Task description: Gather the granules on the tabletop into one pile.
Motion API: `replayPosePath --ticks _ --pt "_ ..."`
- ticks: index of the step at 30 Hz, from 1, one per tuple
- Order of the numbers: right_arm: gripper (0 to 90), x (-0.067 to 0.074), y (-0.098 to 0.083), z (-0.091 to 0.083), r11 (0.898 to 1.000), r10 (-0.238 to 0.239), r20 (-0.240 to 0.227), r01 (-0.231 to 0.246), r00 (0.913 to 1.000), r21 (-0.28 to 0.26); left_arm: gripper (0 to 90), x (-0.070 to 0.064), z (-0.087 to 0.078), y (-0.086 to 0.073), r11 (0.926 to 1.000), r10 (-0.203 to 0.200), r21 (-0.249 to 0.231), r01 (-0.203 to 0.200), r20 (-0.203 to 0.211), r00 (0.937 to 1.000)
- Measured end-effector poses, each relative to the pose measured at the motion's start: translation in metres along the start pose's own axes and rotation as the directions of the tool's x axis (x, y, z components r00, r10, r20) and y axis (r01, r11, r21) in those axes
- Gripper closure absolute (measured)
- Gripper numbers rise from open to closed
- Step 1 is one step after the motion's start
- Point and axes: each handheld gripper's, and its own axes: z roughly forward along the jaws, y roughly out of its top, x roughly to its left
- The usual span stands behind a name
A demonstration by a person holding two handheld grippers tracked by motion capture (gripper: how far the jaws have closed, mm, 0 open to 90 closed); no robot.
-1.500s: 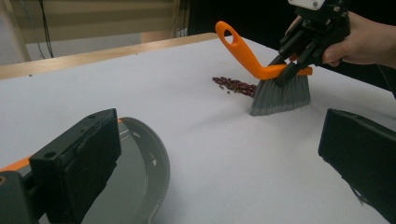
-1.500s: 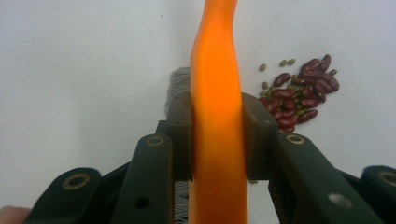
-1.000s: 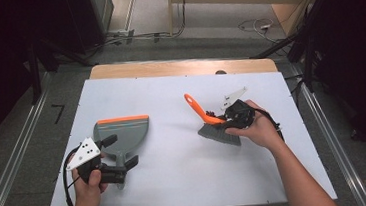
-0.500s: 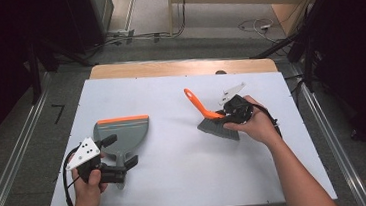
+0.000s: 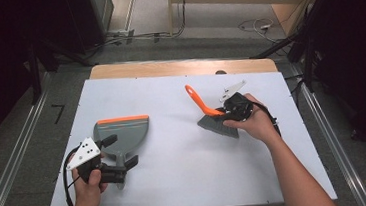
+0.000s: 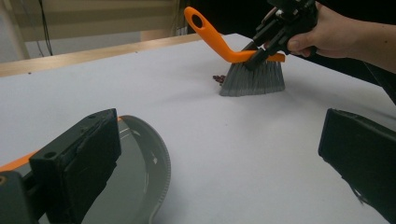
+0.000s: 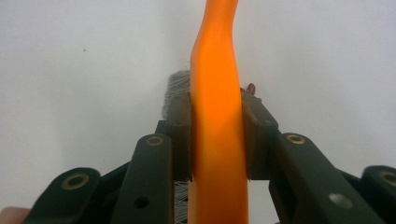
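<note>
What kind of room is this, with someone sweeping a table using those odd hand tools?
Probably a lab or test workshop, not a home. A bare white table stands between metal floor rails, loose cables run across the floor, and the brush is clamped in a hand-held gripper rather than a bare hand.

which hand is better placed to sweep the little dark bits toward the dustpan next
Right. The right gripper is already shut on the brush, bristles down beside the dark bits. The left gripper stands open at the dustpan handle, far from them.
</note>
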Motion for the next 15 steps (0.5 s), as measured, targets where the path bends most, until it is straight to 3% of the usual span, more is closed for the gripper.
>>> replayPosePath --ticks 15 --pt "67.5 -0.0054 0.0041 0.0025 1.0 0.013 0.01 -0.013 0.9999 0.005 0.0 0.0 -0.0002 0.0001 1.0 0.002 0.0 -0.002 0.002 1.0"
